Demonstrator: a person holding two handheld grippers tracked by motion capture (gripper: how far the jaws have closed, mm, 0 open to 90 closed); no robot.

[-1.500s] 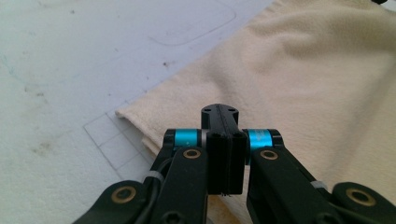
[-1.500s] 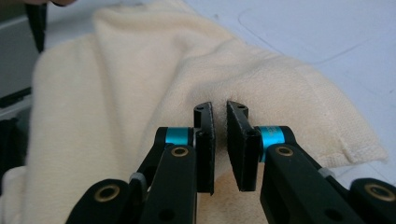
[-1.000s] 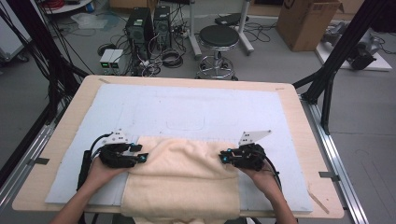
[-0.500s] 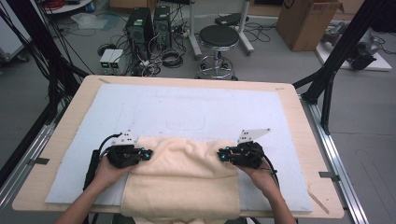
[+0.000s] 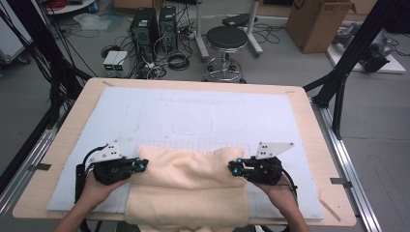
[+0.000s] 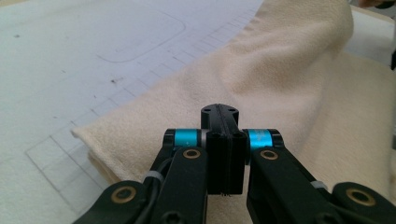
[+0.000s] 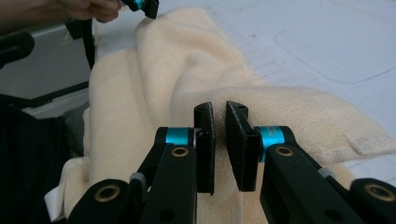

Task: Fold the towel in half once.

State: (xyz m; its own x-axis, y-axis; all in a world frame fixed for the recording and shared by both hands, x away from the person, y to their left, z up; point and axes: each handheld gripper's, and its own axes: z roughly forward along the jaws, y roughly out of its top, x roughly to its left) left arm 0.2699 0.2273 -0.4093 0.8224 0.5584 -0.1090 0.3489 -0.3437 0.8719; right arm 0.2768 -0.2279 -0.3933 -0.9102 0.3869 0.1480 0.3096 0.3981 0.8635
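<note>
- Both grippers have carried the towel's point(image 5: 186, 186) far edge farther up the table since the earlier frames; the left gripper's point(image 5: 141, 165) jaws have just been closing and now sit pressed together, with the cloth's edge pinched between them.
- On the right side, the right gripper point(image 5: 234, 169) is clamped on the opposite end of that same edge, a thin fold of cloth between its nearly shut pads point(image 7: 205, 140).
- Judging by this, the step in hand is drawing the lifted edge over to fold or spread the towel; the next move calls for both hands travelling together, level, so the edge stays straight.
- Cream, thick and fuzzy, the towel lies at the near middle of the pale blue mat point(image 5: 193, 111), drooping over the table's point(image 5: 309, 121) near edge.
- Faint printed outlines mark the smooth mat; the table's rim is light wood.
</note>
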